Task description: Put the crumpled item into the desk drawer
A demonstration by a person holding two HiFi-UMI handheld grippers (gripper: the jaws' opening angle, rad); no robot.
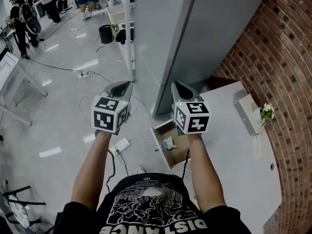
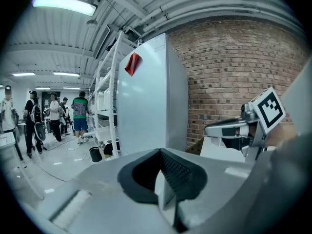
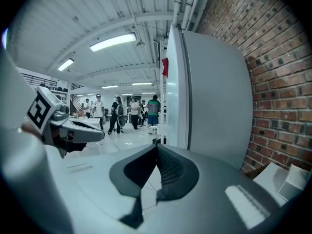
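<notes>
In the head view the white desk's (image 1: 239, 165) drawer (image 1: 157, 143) stands pulled open below my hands. A pale crumpled item (image 1: 168, 143) lies inside it. Both grippers are raised well above the drawer and point away from me. My left gripper (image 1: 129, 82) (image 2: 160, 150) is shut with nothing between its jaws. My right gripper (image 1: 174, 83) (image 3: 157, 145) is shut too and holds nothing. Each gripper shows in the other's view: the right gripper (image 2: 214, 129) and the left gripper (image 3: 100, 136).
A tall grey cabinet (image 1: 195, 33) stands just ahead, with a brick wall (image 1: 287, 82) to the right. On the desk are a white box (image 1: 245, 112) and a small flowering plant (image 1: 266, 112). A power strip (image 1: 120, 145) and cables lie on the floor. People (image 1: 22, 18) stand far off.
</notes>
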